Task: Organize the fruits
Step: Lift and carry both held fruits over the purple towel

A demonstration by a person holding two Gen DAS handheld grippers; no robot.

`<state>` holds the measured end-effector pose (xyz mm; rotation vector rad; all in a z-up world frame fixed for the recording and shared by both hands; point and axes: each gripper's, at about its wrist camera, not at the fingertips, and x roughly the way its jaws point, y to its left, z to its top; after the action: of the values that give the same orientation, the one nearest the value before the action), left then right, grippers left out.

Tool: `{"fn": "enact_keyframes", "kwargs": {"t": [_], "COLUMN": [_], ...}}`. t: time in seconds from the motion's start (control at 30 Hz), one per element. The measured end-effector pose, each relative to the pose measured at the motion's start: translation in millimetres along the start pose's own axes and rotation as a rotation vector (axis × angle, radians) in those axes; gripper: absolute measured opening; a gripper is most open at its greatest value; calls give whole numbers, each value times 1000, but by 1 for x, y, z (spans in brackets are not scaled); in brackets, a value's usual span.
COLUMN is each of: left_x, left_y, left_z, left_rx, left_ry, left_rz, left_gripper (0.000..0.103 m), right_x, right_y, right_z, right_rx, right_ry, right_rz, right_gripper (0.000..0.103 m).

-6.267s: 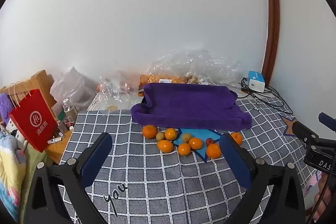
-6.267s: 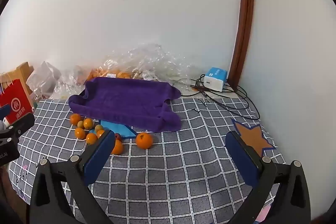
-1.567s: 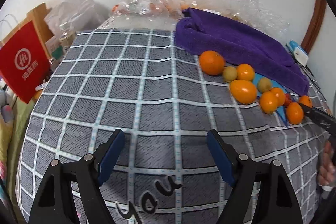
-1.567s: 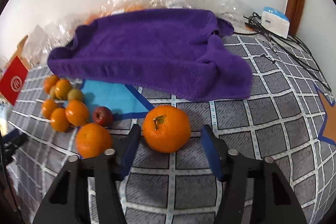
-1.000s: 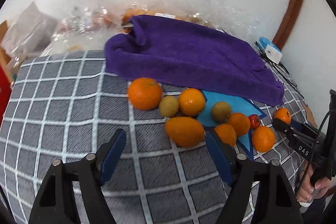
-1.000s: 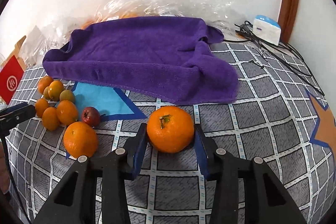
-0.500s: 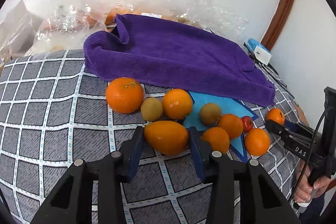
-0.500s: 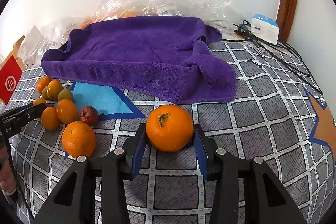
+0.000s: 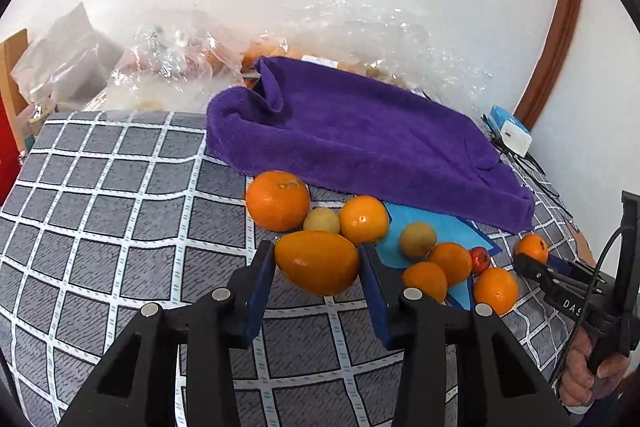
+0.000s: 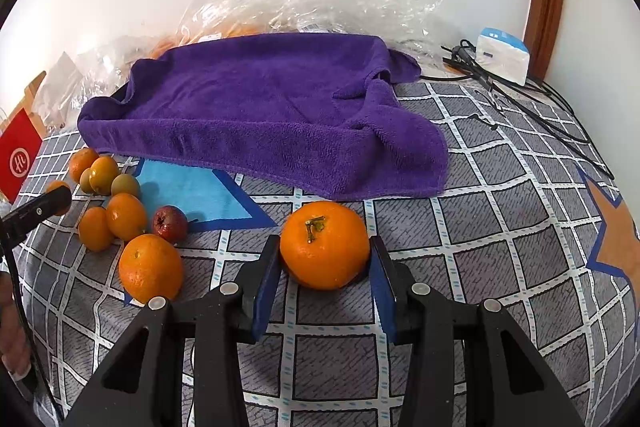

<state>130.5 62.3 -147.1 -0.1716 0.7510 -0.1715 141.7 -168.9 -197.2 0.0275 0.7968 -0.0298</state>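
Left wrist view: your left gripper [image 9: 318, 261] is clamping the oval orange fruit [image 9: 317, 263] on the grey checked cloth [image 9: 120, 195]; right gripper [image 10: 324, 263] is pinching the round stemmed orange [image 10: 324, 245]. Lift both straight up, gently.

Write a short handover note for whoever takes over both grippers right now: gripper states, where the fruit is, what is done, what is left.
Left gripper: just closed on the oval orange fruit, pads pressing it.
Right gripper: shut on the stemmed orange.
Both fruits sit on the checked cloth, not lifted.
Remaining fruit lies clustered by the blue patch, in front of the purple towel.
Done: two grasps. Left: lift, place, then sort the rest.
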Motion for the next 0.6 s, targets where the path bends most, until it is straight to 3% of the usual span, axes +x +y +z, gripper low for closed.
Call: {"fn": "enact_keyframes", "kwargs": {"t": [0.33,0.6], "left_x": [-9,-15], "left_y": [-3,6], "left_z": [-1,0], "left_rx": [9,-39], "left_ry": [-47,-69], "left_rz": [31,32], "left_gripper": [40,40], "right_x": [-7,-13], "right_y": [-7,-12], "right_z": [0,-2], "right_rx": [35,63], "right_ry": [-32,-63], "right_rz": [19,33], "right_gripper": [42,42]}}
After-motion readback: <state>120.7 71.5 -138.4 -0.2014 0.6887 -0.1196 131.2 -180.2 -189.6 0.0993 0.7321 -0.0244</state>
